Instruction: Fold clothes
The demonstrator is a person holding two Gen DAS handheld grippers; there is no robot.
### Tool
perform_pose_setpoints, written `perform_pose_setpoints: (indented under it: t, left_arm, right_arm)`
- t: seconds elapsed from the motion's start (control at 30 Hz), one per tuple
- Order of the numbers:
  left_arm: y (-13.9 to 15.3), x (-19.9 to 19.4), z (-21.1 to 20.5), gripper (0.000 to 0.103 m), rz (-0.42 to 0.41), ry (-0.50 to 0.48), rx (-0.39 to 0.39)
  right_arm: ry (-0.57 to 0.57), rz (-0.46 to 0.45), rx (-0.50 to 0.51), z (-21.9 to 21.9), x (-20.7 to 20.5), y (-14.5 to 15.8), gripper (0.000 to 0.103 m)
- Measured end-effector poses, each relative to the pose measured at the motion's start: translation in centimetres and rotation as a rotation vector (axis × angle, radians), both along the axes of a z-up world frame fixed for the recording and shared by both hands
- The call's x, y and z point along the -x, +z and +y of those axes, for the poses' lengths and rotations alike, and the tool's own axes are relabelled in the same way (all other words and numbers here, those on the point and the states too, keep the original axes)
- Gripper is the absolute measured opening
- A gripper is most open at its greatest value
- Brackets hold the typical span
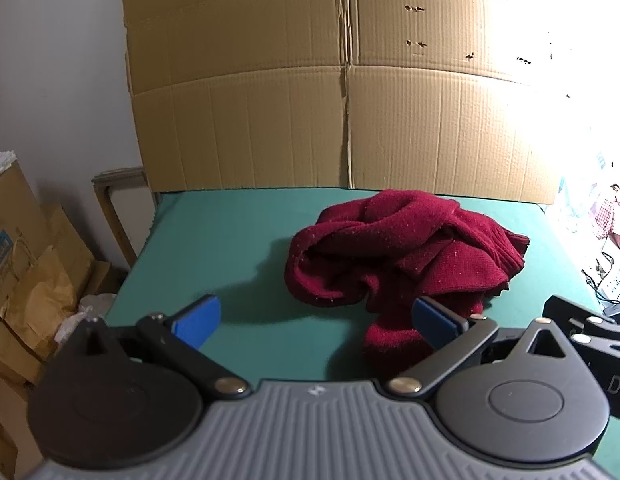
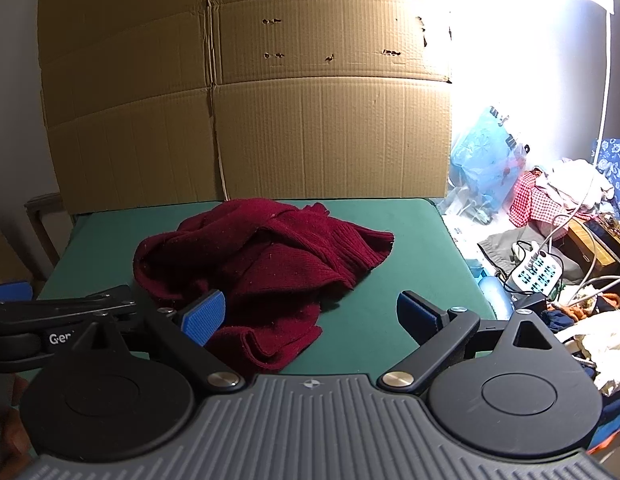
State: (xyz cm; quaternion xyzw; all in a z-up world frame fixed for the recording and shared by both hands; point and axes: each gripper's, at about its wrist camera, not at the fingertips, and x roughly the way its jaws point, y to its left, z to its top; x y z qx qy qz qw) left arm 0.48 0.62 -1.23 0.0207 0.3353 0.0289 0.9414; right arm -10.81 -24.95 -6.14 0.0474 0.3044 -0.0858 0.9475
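A dark red knitted sweater (image 1: 393, 256) lies crumpled in a heap on the green table (image 1: 230, 232). It also shows in the right wrist view (image 2: 262, 260), left of centre on the table (image 2: 389, 312). My left gripper (image 1: 315, 322) is open and empty, held above the table's near edge, with the sweater's near fold by its right finger. My right gripper (image 2: 310, 318) is open and empty, above the near edge, with the sweater's near hem between and behind its fingers. Each gripper's body shows at the edge of the other's view.
A large flattened cardboard sheet (image 1: 341, 80) stands upright along the table's far edge. Cardboard boxes and paper bags (image 1: 26, 264) are stacked left of the table. A power strip (image 2: 535, 272), cables, a blue plastic bag (image 2: 485, 160) and piled clothes lie to the right.
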Motion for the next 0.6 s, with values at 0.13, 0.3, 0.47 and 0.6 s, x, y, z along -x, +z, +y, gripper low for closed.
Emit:
perform_pose_setpoints:
  t: [0.13, 0.3, 0.47, 0.6]
  left_arm:
    - [-0.11, -0.08, -0.03, 0.102, 0.004, 0.003, -0.001]
    - [-0.31, -0.26, -0.18, 0.102, 0.005, 0.004, -0.014]
    - [-0.52, -0.45, -0.17, 0.102, 0.014, 0.002, -0.021]
    - [-0.74, -0.61, -0.14, 0.102, 0.022, 0.003, -0.022]
  right_arm:
    - [0.002, 0.004, -0.002, 0.08, -0.09, -0.07, 0.095]
    - [0.004, 0.009, -0.003, -0.02, -0.26, -0.07, 0.095]
    - [0.004, 0.014, -0.005, -0.07, -0.39, -0.25, 0.095]
    - [0.004, 0.021, -0.008, -0.08, -0.63, -0.39, 0.095]
